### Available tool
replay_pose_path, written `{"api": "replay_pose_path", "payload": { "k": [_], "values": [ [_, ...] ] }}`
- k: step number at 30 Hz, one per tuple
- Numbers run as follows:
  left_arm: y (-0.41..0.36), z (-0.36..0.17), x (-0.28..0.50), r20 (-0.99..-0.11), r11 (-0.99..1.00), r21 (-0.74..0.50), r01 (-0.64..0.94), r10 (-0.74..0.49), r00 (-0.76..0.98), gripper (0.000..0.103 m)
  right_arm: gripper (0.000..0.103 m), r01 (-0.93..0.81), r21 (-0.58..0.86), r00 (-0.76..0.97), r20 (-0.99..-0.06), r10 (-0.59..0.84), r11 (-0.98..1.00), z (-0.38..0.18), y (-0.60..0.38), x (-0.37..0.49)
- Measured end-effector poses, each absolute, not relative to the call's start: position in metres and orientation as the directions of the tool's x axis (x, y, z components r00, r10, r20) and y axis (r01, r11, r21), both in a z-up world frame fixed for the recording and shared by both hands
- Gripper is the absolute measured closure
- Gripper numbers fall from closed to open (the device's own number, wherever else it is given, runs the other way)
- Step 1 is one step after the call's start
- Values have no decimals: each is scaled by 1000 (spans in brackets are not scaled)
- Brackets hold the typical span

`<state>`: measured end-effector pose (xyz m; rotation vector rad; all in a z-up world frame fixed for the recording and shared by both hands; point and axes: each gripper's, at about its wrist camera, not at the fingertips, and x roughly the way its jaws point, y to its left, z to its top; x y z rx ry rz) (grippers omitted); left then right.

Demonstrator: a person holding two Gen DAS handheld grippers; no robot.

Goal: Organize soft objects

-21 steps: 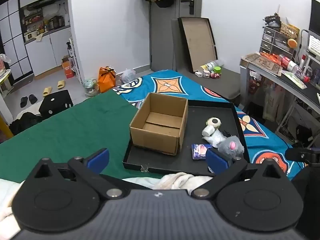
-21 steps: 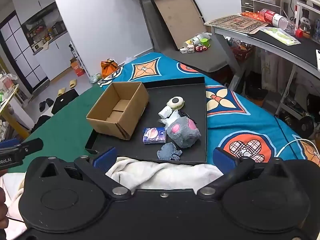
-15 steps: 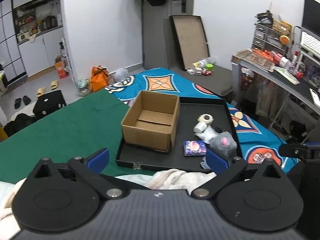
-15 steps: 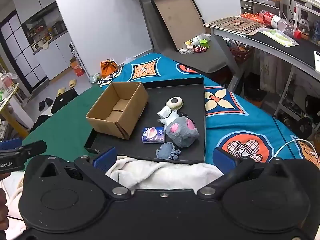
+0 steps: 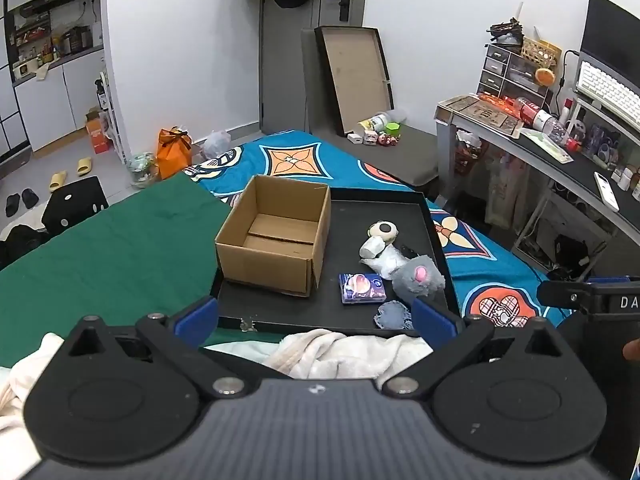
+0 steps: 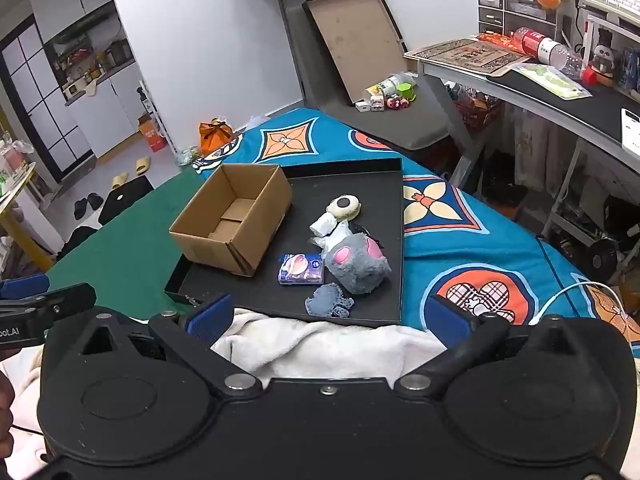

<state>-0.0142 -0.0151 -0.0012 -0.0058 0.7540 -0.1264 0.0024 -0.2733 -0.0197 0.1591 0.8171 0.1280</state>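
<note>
Both views are drifting slightly; your right gripper (image 6: 330, 318), spread empty, is sitting nearest the denim scrap (image 6: 329, 300), dead ahead; left gripper (image 5: 316, 316) likewise spread.

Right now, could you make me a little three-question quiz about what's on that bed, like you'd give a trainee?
1. True or false: the cardboard box already holds a toy.
2. Which lies nearest the grey plush? A) orange bag B) blue tissue pack C) yellow slippers
3. Fill in: the box and the soft things sit on a black ____.

Key: 1. False, it is empty. 2. B, the pack lies right beside it. 3. Tray. Both the left gripper and the right gripper are open, holding nothing.
</note>
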Motion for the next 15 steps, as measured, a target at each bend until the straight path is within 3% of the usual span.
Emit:
{"api": "replay_pose_path", "payload": {
  "k": [15],
  "values": [
    [-18,1,-17,-675,991,-46,123,-122,728,1,0,-53,161,698,-700,152,986,-14,-273,-4]
  ]
}}
